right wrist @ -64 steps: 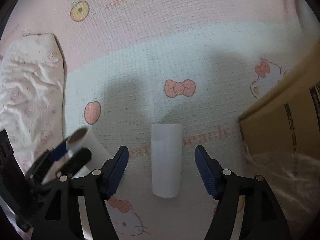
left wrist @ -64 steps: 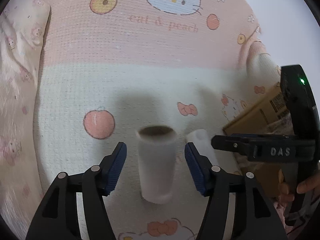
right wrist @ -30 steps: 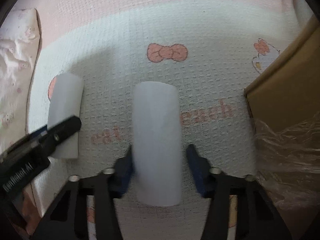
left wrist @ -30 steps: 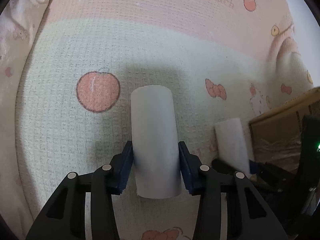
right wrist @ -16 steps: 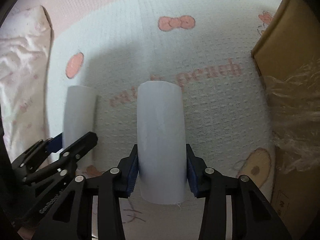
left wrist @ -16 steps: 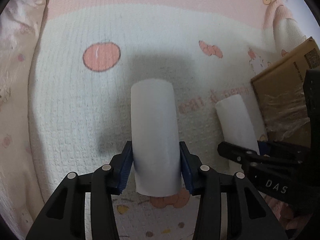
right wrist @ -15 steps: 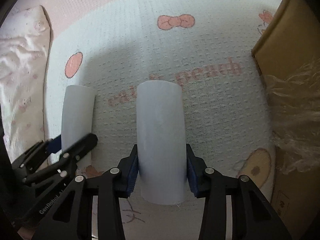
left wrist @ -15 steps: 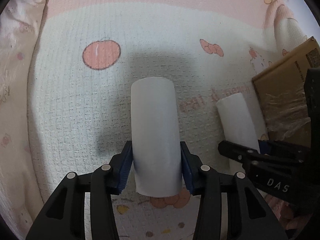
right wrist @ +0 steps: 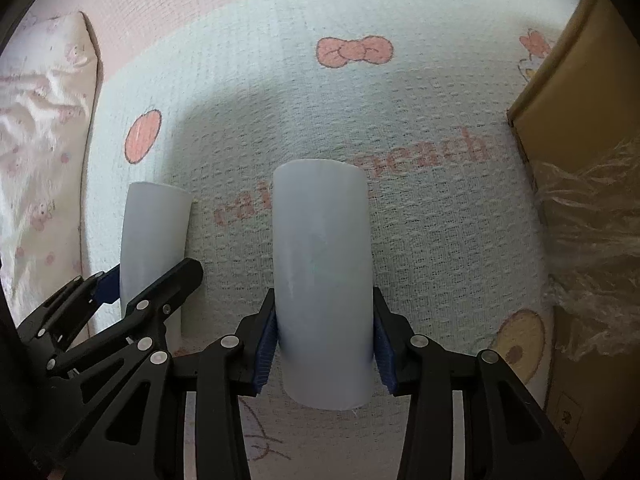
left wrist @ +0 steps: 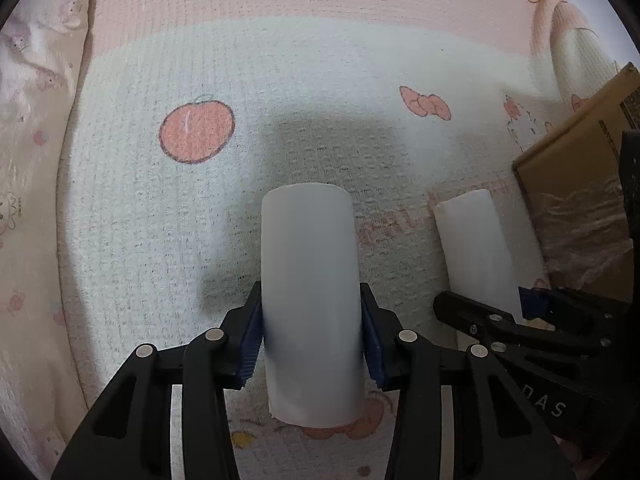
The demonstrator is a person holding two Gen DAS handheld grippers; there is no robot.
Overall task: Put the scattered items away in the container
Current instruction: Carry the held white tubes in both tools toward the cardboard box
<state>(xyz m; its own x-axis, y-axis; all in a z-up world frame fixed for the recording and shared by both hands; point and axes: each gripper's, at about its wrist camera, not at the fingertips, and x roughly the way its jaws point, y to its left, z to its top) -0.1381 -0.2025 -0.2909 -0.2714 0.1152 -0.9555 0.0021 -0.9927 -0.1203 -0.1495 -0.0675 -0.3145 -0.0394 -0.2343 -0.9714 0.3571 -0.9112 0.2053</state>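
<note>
My left gripper (left wrist: 312, 338) is shut on a white paper roll (left wrist: 310, 280) and holds it above the blanket. My right gripper (right wrist: 324, 346) is shut on a second white paper roll (right wrist: 322, 264), also held off the blanket. Each roll shows in the other view: the right one in the left wrist view (left wrist: 476, 252) and the left one in the right wrist view (right wrist: 154, 236). The cardboard box (right wrist: 568, 92) stands to the right of both grippers and also shows in the left wrist view (left wrist: 576, 160).
A pink and white cartoon-print blanket (left wrist: 320, 92) covers the surface. A pale pillow (right wrist: 40, 128) lies at the left. Crinkled clear plastic film (right wrist: 592, 260) lies on the box's near part.
Both grippers closed on their rolls and lifted them off the blanket. Over the last half second the views have shifted only slightly.
</note>
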